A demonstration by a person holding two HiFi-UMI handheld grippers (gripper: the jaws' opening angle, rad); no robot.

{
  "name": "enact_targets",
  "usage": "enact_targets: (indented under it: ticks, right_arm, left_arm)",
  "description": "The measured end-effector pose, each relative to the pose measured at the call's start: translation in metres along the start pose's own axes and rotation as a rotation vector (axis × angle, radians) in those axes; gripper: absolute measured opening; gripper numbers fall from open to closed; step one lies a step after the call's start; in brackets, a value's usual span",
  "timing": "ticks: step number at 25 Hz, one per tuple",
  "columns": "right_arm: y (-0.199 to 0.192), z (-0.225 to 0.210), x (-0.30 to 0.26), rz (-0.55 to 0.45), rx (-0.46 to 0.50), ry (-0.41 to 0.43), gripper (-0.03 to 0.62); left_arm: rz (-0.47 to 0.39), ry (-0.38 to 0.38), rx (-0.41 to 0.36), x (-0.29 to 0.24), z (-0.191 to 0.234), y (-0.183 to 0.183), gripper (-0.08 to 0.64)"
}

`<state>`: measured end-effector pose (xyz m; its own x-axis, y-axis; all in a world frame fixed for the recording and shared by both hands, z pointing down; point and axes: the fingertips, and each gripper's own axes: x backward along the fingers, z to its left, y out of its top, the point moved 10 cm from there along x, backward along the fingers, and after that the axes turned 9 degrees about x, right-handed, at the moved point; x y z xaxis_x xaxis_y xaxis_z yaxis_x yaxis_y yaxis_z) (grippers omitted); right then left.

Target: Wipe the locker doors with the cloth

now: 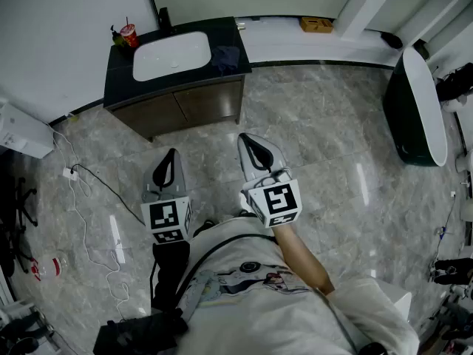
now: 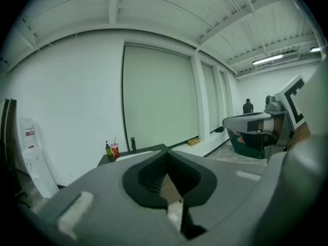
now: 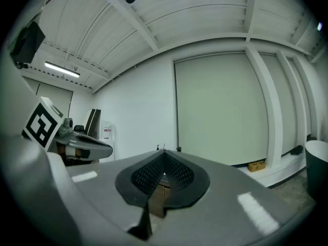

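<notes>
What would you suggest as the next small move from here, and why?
Probably reach the right gripper forward toward the dark cloth lying on the counter beside the sink, opening its jaws on the way. It and the left gripper are over the floor, short of the cabinet doors, jaws together and empty, so wiping cannot start without the cloth.

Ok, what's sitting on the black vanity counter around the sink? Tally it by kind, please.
red cup with straw: 1
green bottle: 1
black faucet: 1
dark cloth: 1
Total: 4
</notes>
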<state>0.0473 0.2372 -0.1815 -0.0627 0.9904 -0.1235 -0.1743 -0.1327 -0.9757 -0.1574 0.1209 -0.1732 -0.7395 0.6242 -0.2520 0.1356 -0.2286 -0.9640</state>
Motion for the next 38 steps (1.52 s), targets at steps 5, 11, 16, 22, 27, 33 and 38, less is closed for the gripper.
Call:
enact_targets:
  ticks: [5,11,16,22,27,33,38]
  right_arm:
    - [0.001,0.002,0.002,-0.006,0.004,0.005,0.002]
    - [0.000,-0.002,0.006,-0.012,-0.005,0.013,0.002]
    - [-0.003,-0.008,0.011,-0.012,-0.039,0.017,0.005]
    - [-0.016,-0.031,0.023,-0.008,-0.064,0.020,0.005]
    - [-0.022,-0.058,0.032,-0.013,-0.118,0.024,0.005]
    - [-0.029,-0.074,0.028,-0.018,-0.115,0.066,0.005]
    - [-0.041,-0.083,0.006,0.022,-0.135,0.071,0.005]
  left_arm:
    - [0.003,0.004,-0.001,0.001,-0.001,0.000,0.000]
    - [0.004,0.007,-0.010,0.002,-0.006,0.002,0.000]
    - [0.013,0.013,-0.016,0.001,-0.014,0.001,0.000]
    - [0.035,0.043,-0.015,-0.003,-0.026,-0.002,0.000]
    - [0.052,0.077,-0.009,-0.011,-0.036,-0.008,0.000]
    - [0.069,0.105,-0.013,-0.021,-0.047,-0.011,0.000]
    - [0.101,0.114,-0.010,-0.035,-0.037,-0.016,0.000]
